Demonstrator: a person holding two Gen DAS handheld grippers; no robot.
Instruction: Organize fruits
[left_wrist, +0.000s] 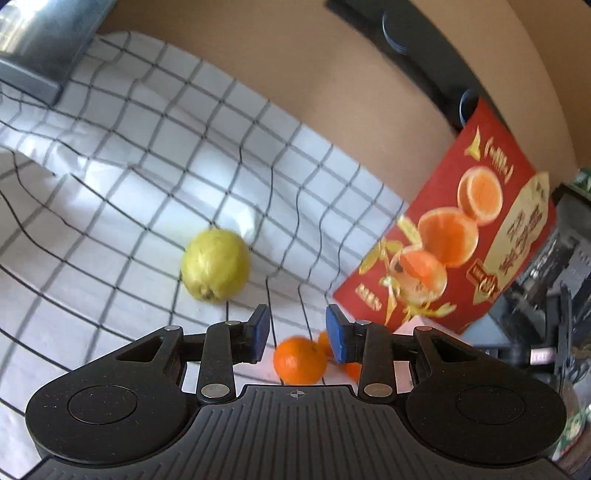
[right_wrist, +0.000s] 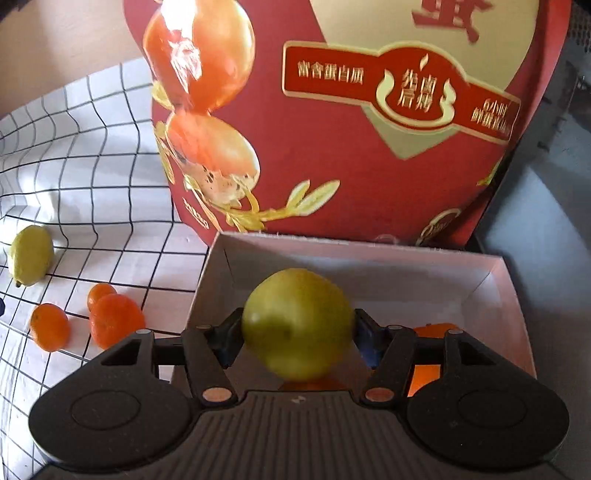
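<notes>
Yellow-green guava sits between the pads of the right gripper, over the open white box; whether the pads press it I cannot tell. An orange lies in the box, partly hidden by the gripper. A red lid stands upright behind the box. Left of it, on the checked cloth, lie three more oranges and a second guava. The left gripper holds nothing, fingers apart with a small gap, above an orange on the cloth
</notes>
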